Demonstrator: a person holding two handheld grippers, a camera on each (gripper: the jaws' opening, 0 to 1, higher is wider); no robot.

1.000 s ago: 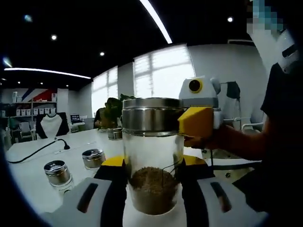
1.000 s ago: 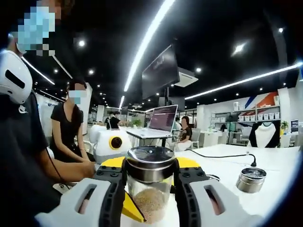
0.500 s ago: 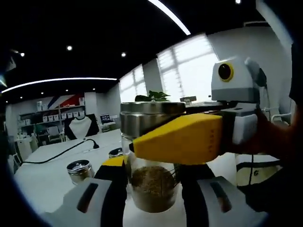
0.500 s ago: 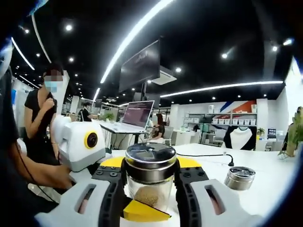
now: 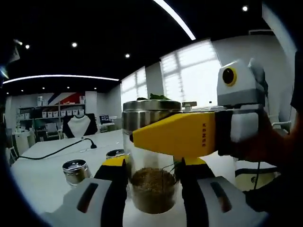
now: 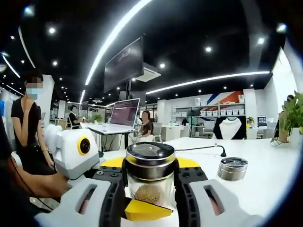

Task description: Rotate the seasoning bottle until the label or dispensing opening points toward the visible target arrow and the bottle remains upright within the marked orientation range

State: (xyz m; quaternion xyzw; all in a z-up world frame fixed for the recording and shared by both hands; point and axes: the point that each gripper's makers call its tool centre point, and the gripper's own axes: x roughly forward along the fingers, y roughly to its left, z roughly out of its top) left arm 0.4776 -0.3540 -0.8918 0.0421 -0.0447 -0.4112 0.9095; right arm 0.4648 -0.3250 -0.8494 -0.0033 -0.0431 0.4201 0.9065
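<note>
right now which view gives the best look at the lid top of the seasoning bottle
The right gripper view: it looks slightly down on the seasoning bottle, so the flat steel lid top shows between the right gripper jaws. In the left gripper view the lid is side-on, partly behind the right gripper's yellow jaw.

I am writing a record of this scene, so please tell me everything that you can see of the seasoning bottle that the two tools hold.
The seasoning bottle is a clear glass jar with a wide, shiny metal lid. Brown granules fill roughly its lower third. It stands upright on the white table. The left tool clasps its glass body low, one jaw on each side. The right tool closes around it just below the lid; its yellow jaw crosses the lid in the left gripper view. No label shows.
</note>
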